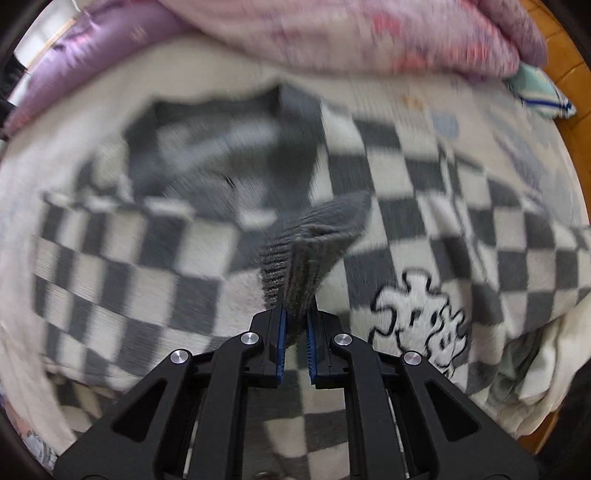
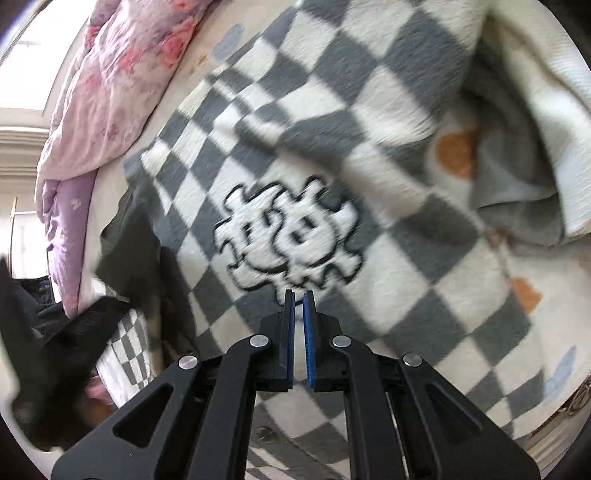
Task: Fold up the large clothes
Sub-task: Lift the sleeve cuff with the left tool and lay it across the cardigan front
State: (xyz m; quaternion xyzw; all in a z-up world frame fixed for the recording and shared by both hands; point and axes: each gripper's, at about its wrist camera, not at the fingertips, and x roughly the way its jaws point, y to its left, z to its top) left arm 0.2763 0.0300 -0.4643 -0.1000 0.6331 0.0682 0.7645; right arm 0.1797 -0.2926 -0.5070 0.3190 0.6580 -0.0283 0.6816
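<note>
1. Left wrist view showed the left hand-held gripper (image 1: 295, 325) clamped on a grey ribbed knit cuff (image 1: 314, 243), which rose from between the blue pads and ran away up and to the right.

2. That cuff belonged to the large grey-and-white checkered knit sweater (image 1: 424, 206), which lay spread over the cream printed bed sheet (image 1: 221, 70). Most of the garment lay far of the left hand-held gripper, reaching across the view from left to right, its dark grey inside showing far left of the cuff.

3. Right wrist view showed the right hand-held gripper (image 2: 298, 295) with its jaws nearly together and nothing visible between them, poised just near of the white black-outlined cartoon patch (image 2: 288, 236) on the sweater's front.

4. From that view the sweater's long axis ran diagonally, from near left to far right.

5. The left hand-held gripper was the one already holding cloth, so the fold probably turned on carrying the cuff across the body toward the patch; the right one seemed free to pin or take another edge.

6. A pink floral quilt (image 1: 369, 33) lay bunched along the far edge of the bed.
</note>
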